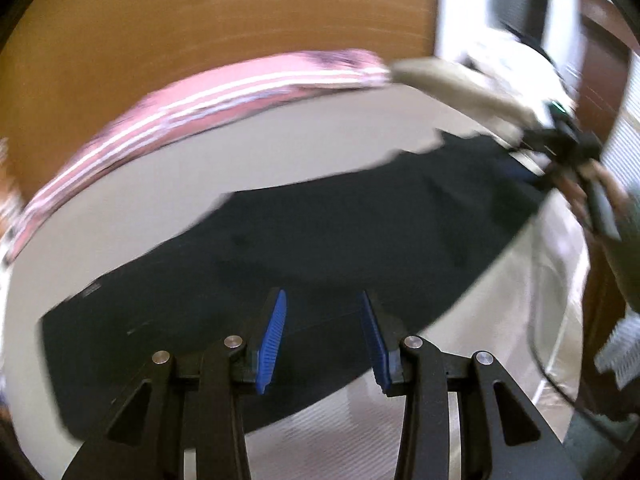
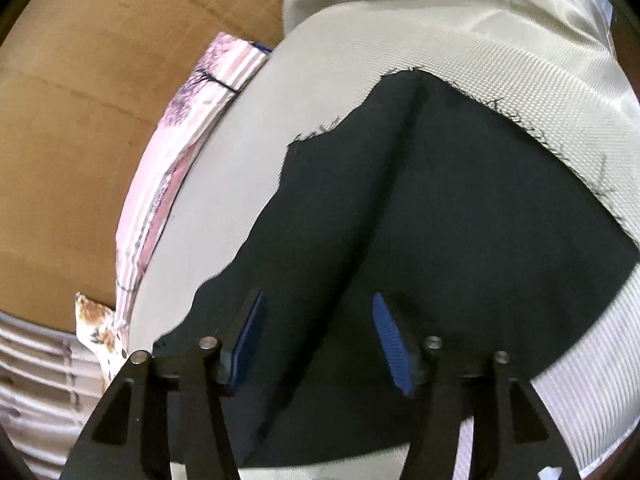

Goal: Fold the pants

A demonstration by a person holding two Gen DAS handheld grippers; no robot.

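Dark pants [image 1: 320, 236] lie spread flat on a pale grey woven sheet [image 1: 160, 196]. My left gripper [image 1: 323, 298] is open just above the near part of the pants, holding nothing. In the left wrist view the right gripper [image 1: 568, 140] shows blurred at the far right end of the pants. In the right wrist view my right gripper [image 2: 318, 300] is open over the pants [image 2: 440, 208], with a lengthwise crease running away from it. The far hem looks frayed against the sheet [image 2: 360, 48].
A pink striped pillow or bedding edge [image 1: 208, 96] runs along the far side of the sheet; it also shows in the right wrist view [image 2: 160, 184]. A brown headboard [image 1: 200, 12] stands behind. A person's arm [image 1: 616, 248] is at the right.
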